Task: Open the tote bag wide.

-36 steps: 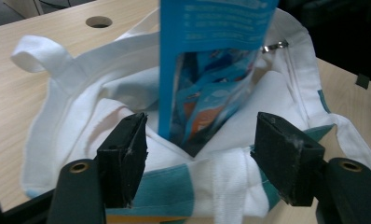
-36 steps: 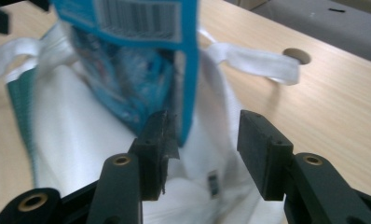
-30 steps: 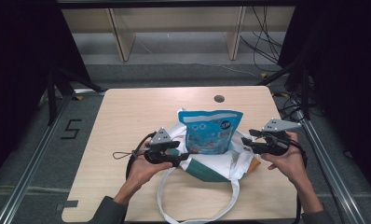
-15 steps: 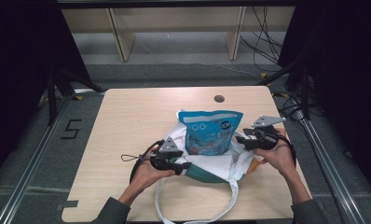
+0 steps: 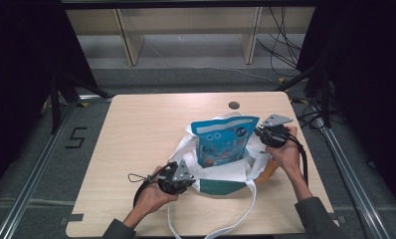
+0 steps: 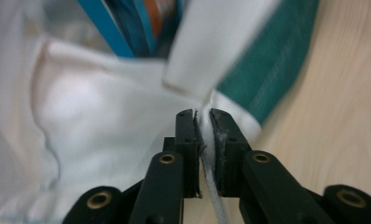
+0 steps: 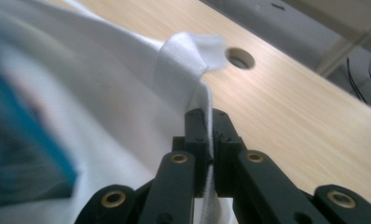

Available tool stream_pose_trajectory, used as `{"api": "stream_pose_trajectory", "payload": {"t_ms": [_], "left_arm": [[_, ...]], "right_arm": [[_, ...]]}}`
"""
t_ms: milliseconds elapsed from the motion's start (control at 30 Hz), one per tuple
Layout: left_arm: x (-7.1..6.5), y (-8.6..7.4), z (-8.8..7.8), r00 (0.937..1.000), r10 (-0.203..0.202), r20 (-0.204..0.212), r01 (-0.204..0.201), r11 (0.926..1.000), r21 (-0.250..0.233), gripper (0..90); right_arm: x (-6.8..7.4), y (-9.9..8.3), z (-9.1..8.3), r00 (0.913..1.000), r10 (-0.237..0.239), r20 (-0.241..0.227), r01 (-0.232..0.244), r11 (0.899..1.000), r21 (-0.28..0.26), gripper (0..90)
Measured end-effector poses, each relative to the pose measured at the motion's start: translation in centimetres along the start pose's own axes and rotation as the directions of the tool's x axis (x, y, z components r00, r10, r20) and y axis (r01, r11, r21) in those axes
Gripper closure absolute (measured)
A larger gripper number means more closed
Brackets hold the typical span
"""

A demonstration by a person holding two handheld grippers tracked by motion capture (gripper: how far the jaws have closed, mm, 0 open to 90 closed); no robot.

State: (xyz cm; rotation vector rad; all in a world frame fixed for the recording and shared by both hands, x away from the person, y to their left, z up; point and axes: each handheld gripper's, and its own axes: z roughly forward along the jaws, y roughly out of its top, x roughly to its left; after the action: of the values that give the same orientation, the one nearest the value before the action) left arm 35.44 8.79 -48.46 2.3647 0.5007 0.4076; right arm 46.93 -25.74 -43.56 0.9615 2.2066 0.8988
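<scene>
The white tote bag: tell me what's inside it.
A blue snack pouch stands in the white tote bag, its top sticking out. Its lower part, and anything beneath, is hidden by the fabric.

A light wooden table [image 5: 136,134] fills the middle of the high view, with a round hole [image 5: 234,105] near its far edge. A "5" marking [image 5: 75,137] sits on the grey floor at left; cables [image 5: 280,47] hang at upper right, behind pale shelf uprights [image 5: 128,37].

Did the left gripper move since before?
Yes. The left gripper slid toward the near table edge, farther from the hole, pinching the bag rim.
</scene>
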Motion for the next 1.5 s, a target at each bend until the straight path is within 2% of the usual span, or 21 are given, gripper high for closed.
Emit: {"api": "stream_pose_trajectory", "payload": {"t_ms": [100, 167, 267, 333, 433, 633, 667, 700, 733, 767, 800, 867, 967, 1067, 1167, 1233, 1267, 1333, 1367, 1467, 1500], "left_arm": [[-0.4, -1.7, 0.7, 0.9997, -0.023, 0.012, 0.023, 0.9995, 0.020, 83.4], [-0.2, -1.7, 0.6, 0.9991, -0.040, 0.016, 0.040, 0.9991, 0.013, 83.4], [-0.3, -1.4, 0.8, 0.9997, -0.025, 0.006, 0.024, 0.9994, 0.026, 83.2], [0.0, -1.3, 0.1, 0.9976, -0.063, 0.028, 0.063, 0.9980, 0.010, 82.5], [0.4, -0.8, -0.9, 0.9921, -0.107, 0.065, 0.109, 0.9935, -0.033, 74.9], [2.5, 1.8, -4.3, 0.9848, -0.170, 0.035, 0.174, 0.9671, -0.185, 53.3], [3.3, 2.1, -4.6, 0.9800, -0.194, 0.044, 0.199, 0.9579, -0.207, 50.3], [4.0, 2.4, -4.7, 0.9635, -0.262, 0.053, 0.267, 0.9342, -0.236, 48.3], [4.8, 2.7, -4.8, 0.9591, -0.280, 0.043, 0.281, 0.9243, -0.258, 47.7], [5.4, 3.0, -4.8, 0.9602, -0.279, 0.017, 0.274, 0.9274, -0.255, 47.8], [6.2, 3.5, -4.4, 0.9655, -0.259, -0.030, 0.245, 0.9418, -0.230, 46.3], [7.1, 4.0, -3.1, 0.9587, -0.271, -0.087, 0.249, 0.9472, -0.202, 43.3], [8.5, 4.8, -0.4, 0.9585, -0.268, -0.096, 0.256, 0.9587, -0.124, 40.9], [9.7, 5.2, 1.2, 0.9548, -0.287, -0.079, 0.280, 0.9561, -0.088, 44.7], [10.7, 5.6, 1.9, 0.9513, -0.304, -0.052, 0.297, 0.9482, -0.113, 60.2], [11.1, 6.0, 2.2, 0.9313, -0.362, -0.039, 0.351, 0.9209, -0.170, 70.4], [11.4, 6.1, 2.3, 0.9273, -0.374, -0.022, 0.364, 0.9142, -0.178, 74.5], [11.9, 6.4, 2.4, 0.9261, -0.375, -0.037, 0.364, 0.9151, -0.173, 79.1], [12.1, 6.5, 2.4, 0.9216, -0.386, -0.039, 0.374, 0.9104, -0.177, 81.1], [12.9, 6.5, 2.7, 0.9125, -0.406, -0.053, 0.392, 0.9045, -0.167, 83.9], [13.3, 6.4, 2.9, 0.9127, -0.406, -0.050, 0.394, 0.9058, -0.156, 84.9]], "right_arm": [[-0.8, -0.9, 2.6, 0.9991, 0.003, 0.043, -0.006, 0.997, 0.076, 88.1], [-1.0, -1.9, 4.2, 0.9993, 0.031, 0.023, -0.034, 0.989, 0.144, 88.1], [-0.7, -3.0, 5.5, 0.9996, 0.016, 0.025, -0.020, 0.986, 0.168, 88.0], [0.0, -3.2, 5.7, 0.9986, -0.031, 0.044, 0.023, 0.985, 0.171, 87.6], [-0.5, -3.1, 5.1, 0.9994, 0.010, 0.034, -0.015, 0.989, 0.150, 81.5], [-0.8, -1.2, 0.1, 0.9985, 0.055, 0.007, -0.055, 0.998, 0.000, 60.0], [-0.5, -1.0, -1.0, 0.9983, 0.053, -0.024, -0.053, 0.998, -0.025, 58.6], [-0.1, -0.9, -2.1, 0.9965, 0.060, -0.058, -0.062, 0.997, -0.042, 57.8], [0.4, -0.8, -3.1, 0.9927, 0.075, -0.095, -0.080, 0.995, -0.053, 57.7], [1.0, -0.8, -3.9, 0.9873, 0.086, -0.134, -0.095, 0.993, -0.067, 56.9], [1.5, -0.8, -4.6, 0.9808, 0.094, -0.171, -0.105, 0.993, -0.060, 56.0], [2.6, -1.1, -5.6, 0.9688, 0.046, -0.244, -0.069, 0.994, -0.086, 55.5], [4.7, -1.9, -5.9, 0.9457, 0.017, -0.324, -0.037, 0.998, -0.057, 55.2], [5.7, -2.5, -5.6, 0.9317, 0.012, -0.363, -0.019, 1.000, -0.016, 55.3], [6.3, -2.8, -6.0, 0.9151, -0.004, -0.403, -0.003, 1.000, -0.016, 55.7], [6.8, -2.9, -6.4, 0.8938, -0.013, -0.448, -0.001, 1.000, -0.031, 55.7], [7.0, -3.0, -6.5, 0.8832, -0.025, -0.468, 0.007, 0.999, -0.039, 55.7], [7.9, -3.4, -6.7, 0.8720, -0.013, -0.489, 0.009, 1.000, -0.011, 55.7], [8.1, -3.6, -6.5, 0.8764, -0.044, -0.480, 0.043, 0.999, -0.013, 55.4], [8.5, -4.1, -6.2, 0.8525, -0.013, -0.523, 0.023, 1.000, 0.013, 55.2], [8.7, -4.3, -6.3, 0.8578, -0.019, -0.514, 0.034, 0.999, 0.020, 58.1]]}}
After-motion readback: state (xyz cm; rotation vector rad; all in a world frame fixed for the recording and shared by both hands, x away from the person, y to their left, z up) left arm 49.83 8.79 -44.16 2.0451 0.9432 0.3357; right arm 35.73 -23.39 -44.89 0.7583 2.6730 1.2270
